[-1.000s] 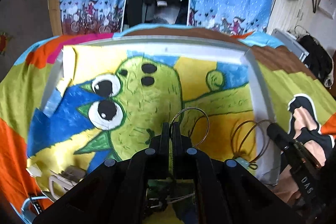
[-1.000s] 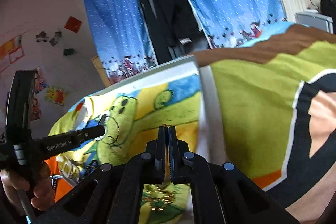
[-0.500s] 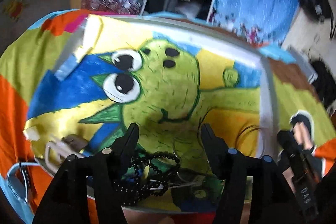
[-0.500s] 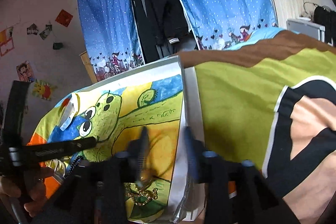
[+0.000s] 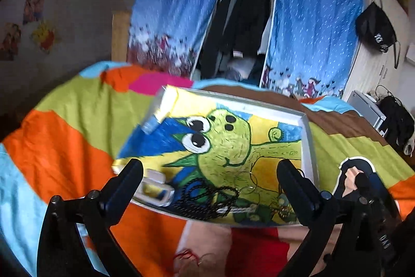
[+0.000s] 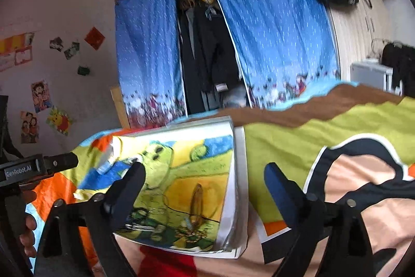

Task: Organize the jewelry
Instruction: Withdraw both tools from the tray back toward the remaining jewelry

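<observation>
Hovering spread and empty, the left tool [image 5: 210,173] sits nearer the black bead necklace [image 5: 207,195], just below its fingertips in the tray [image 5: 308,142].

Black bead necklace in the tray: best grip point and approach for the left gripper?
Take the black bead necklace at a loop on its upper edge, coming straight down from above. It lies flat in a loose tangle near the tray front, so a side approach would likely meet the rim. The left gripper is open.
</observation>
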